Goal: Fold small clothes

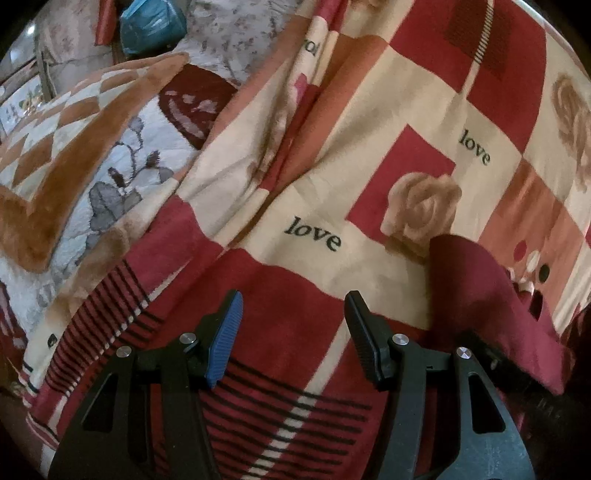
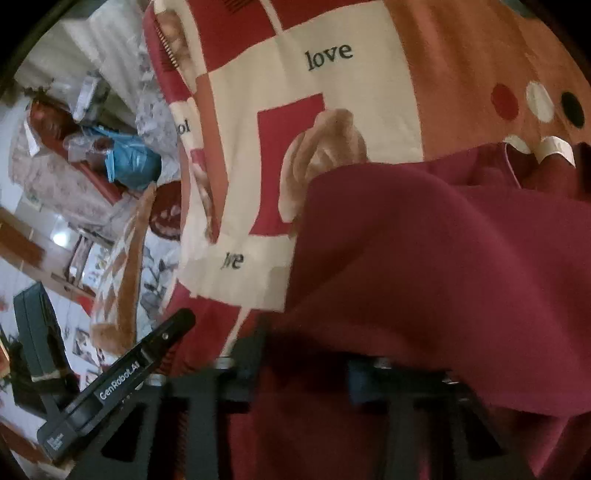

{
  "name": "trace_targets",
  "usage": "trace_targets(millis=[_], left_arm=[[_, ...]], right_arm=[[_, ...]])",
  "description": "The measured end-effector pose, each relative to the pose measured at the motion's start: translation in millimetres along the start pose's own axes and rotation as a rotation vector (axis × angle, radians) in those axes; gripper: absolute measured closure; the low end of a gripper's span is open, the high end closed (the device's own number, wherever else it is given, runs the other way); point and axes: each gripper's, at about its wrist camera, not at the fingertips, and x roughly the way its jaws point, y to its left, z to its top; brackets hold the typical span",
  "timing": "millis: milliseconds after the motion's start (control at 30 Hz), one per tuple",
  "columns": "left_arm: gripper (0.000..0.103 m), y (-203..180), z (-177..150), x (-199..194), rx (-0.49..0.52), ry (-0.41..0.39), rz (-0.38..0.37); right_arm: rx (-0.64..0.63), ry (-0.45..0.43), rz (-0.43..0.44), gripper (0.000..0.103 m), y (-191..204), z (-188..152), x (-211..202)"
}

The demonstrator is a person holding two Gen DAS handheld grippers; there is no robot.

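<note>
Left tongs gape wide at bottom centre, nothing between them, over the "love" patterned blanket. Right tongs sit bottom centre, fingertips buried under the maroon garment; open or clamped, cannot tell. Garment fills the lower right of both views, draped on the blanket. Blue bag upper left.

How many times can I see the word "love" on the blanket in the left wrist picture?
2 whole ones: one "love" ahead of the open left gripper, another farther up to the right. A third, cut-off word sits near the top fold; the dark red garment may hide more.
</note>
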Motion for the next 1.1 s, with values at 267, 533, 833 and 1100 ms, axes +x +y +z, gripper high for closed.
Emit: trace_targets(millis=[267,533,833,1100], left_arm=[[0.046,-20,-5,-2,0.056,-0.013,-0.053],[0.046,-54,-18,-4,0.156,0.01,-0.175],[0.046,-62,-32,32,0.211,0.128,-0.064],[0.046,-66,-33,35,0.24,0.123,-0.048]], right_arm=[[-0.163,0.096,-0.016,0.096,25,-40,8],[-0.216,-0.099,-0.132,0.092,4,9,-86],[-0.531,0.074,-0.254,0.044,21,69,30],[-0.636,0.134,-0.307,0.093,27,72,76]])
